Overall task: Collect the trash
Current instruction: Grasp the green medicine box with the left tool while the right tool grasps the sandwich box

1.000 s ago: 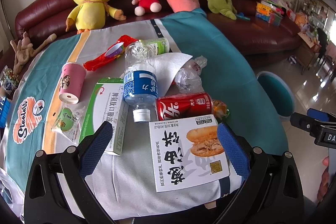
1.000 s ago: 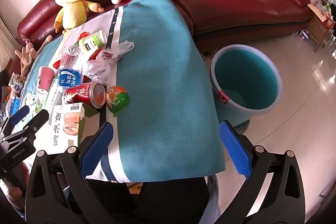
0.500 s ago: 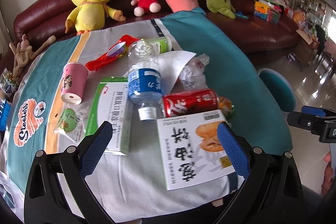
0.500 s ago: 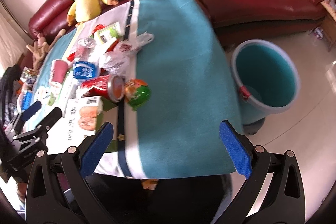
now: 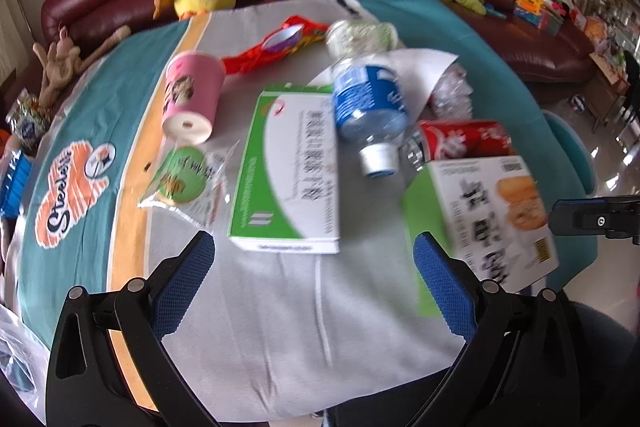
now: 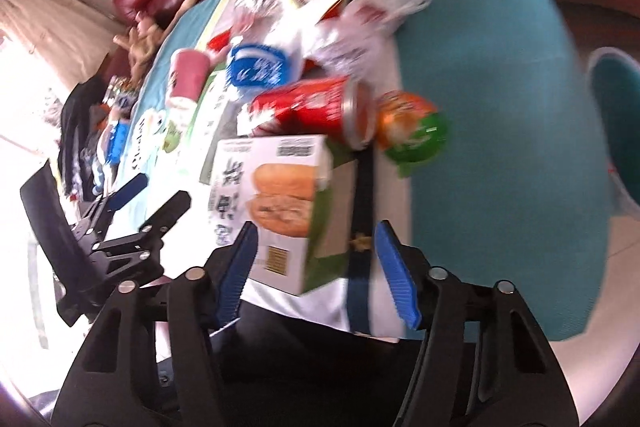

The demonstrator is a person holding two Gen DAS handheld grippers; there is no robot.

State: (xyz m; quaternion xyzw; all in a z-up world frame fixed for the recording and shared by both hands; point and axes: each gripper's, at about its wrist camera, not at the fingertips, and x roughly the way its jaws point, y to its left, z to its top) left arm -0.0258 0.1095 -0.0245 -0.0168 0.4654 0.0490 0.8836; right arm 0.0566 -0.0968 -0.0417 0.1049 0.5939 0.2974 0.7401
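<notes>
Left tongs (image 5: 314, 277): spread wide, empty, above the bench (image 5: 304, 327).
Right tongs (image 6: 316, 269): closing around the box (image 6: 276, 203), pads not yet touching.

Left tool (image 5: 314, 269): black angular frame, silver rivets, blue textured finger pads (image 5: 182, 283) | Right tool (image 6: 314, 263): matching black arms, silver screws, blue ribbed pads (image 6: 396, 271), slotted cut-outs in the frame

Trash litters the table: a white-green snack box (image 6: 276, 203) at lower centre, a red can (image 6: 316, 107) on its side above it, a capped clear bottle (image 5: 368, 107) lying beside a green-white carton (image 5: 292, 171).
</notes>
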